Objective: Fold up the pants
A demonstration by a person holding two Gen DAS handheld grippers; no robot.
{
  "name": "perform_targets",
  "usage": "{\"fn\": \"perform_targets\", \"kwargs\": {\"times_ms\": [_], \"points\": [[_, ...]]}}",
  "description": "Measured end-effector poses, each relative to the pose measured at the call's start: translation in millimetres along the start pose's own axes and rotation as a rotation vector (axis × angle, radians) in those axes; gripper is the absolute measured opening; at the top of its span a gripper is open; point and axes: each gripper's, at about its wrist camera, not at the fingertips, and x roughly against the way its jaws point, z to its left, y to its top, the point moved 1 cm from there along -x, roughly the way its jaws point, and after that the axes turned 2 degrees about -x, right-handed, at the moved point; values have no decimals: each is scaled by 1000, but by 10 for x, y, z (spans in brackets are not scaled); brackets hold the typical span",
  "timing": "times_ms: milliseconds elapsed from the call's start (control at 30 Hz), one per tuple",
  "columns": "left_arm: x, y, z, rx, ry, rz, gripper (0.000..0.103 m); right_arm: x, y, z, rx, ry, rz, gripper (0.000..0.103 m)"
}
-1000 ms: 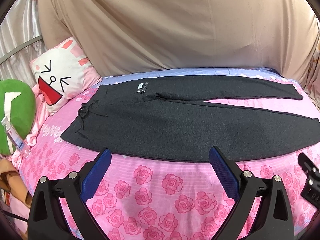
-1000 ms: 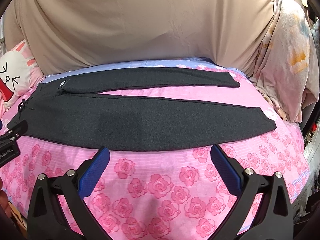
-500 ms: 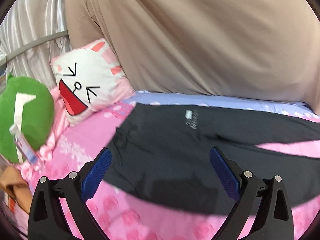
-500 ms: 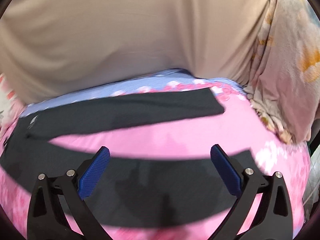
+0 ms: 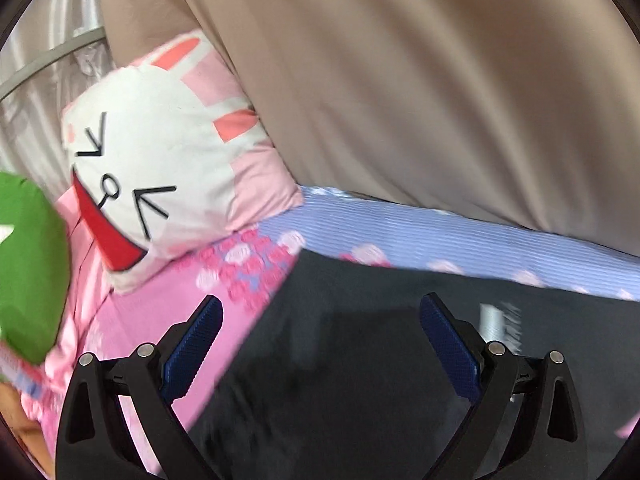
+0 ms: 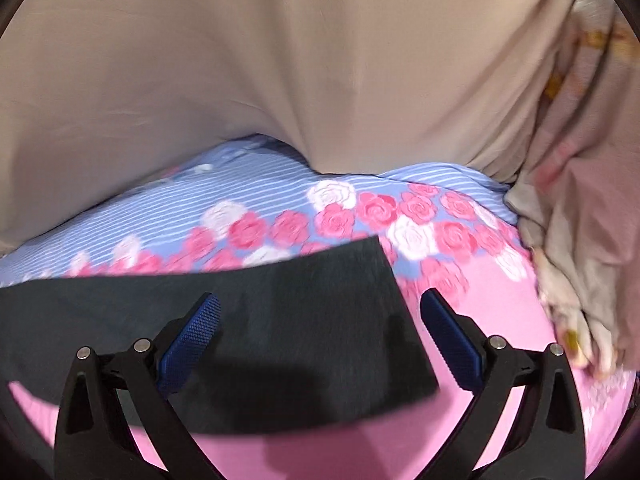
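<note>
Dark grey pants lie flat on a pink rose-print bedsheet. In the left wrist view the waist end of the pants (image 5: 360, 360) fills the lower middle, with a small white label (image 5: 490, 320) at the right. My left gripper (image 5: 320, 340) is open and empty, hovering low over the far waist corner. In the right wrist view the far leg's cuff end (image 6: 320, 320) lies under my right gripper (image 6: 320, 336), which is open and empty, its jaws straddling the leg near the cuff.
A white rabbit-face pillow (image 5: 160, 168) and a green cushion (image 5: 28, 272) sit left of the waist. A beige sheet (image 6: 280, 80) hangs behind the bed. A pale floral cloth (image 6: 580, 200) hangs at the right. A blue striped band of the sheet (image 6: 240, 208) runs along the far edge.
Both grippers have moved forward and down across the pants toward the far side: the left to the waist corner, the right to the far leg's cuff. Both stay open.
</note>
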Motion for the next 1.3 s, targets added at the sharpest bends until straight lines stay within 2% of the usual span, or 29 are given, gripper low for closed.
{"fn": "perform_targets", "kwargs": {"times_ms": [100, 167, 233, 267, 300, 333, 367, 400, 433, 467, 500, 533, 567, 633, 867, 1000, 1167, 1300], "points": [[-363, 138, 33, -3, 60, 19, 97, -232, 22, -34, -47, 26, 51, 98], [-708, 197, 57, 9, 53, 106, 97, -281, -3, -11, -47, 15, 56, 97], [-975, 204, 110, 66, 28, 194, 97, -256, 0, 25, -31, 17, 48, 84], [-1114, 204, 156, 117, 0, 238, 97, -232, -11, 41, -28, 27, 46, 73], [-1212, 205, 205, 176, -20, 265, 95, -214, -18, 51, -28, 33, 47, 63], [-1265, 195, 217, 217, -33, 278, 92, -204, 2, 51, -29, 42, 49, 58], [-1322, 199, 238, 257, -46, 291, 87, -185, -5, 59, -30, 63, 51, 42], [-1376, 202, 237, 277, -51, 306, 68, -165, -20, 65, -40, 95, 58, 24], [-1465, 198, 206, 274, -50, 348, 46, -145, -34, 79, -46, 102, 60, 20], [-1503, 198, 177, 268, -49, 370, 43, -121, -57, 101, -46, 104, 61, 11], [-1478, 214, 158, 264, -41, 358, 35, -90, -77, 115, -45, 98, 55, 9], [-1439, 232, 121, 238, -18, 353, 21, -55, -97, 128, -44, 94, 48, 9], [-1393, 245, 89, 207, 13, 350, 11, -14, -115, 142, -45, 92, 40, 9], [-1206, 276, 56, 166, 5, 322, 7, 68, -133, 143, -50, 96, 24, 8], [-224, 275, 128, 128, -95, 163, 4, 656, -230, 96, -46, 157, -78, 8], [314, 99, 341, 122, -151, 108, 3, 1105, -352, 22, 5, 194, -142, 8], [937, -412, 684, 120, -187, 87, 0, 1569, -756, -90, 73, 208, -168, 8], [1152, -959, 886, 115, -218, 141, 0, 1842, -1291, -188, 89, 187, -138, 8]]}}
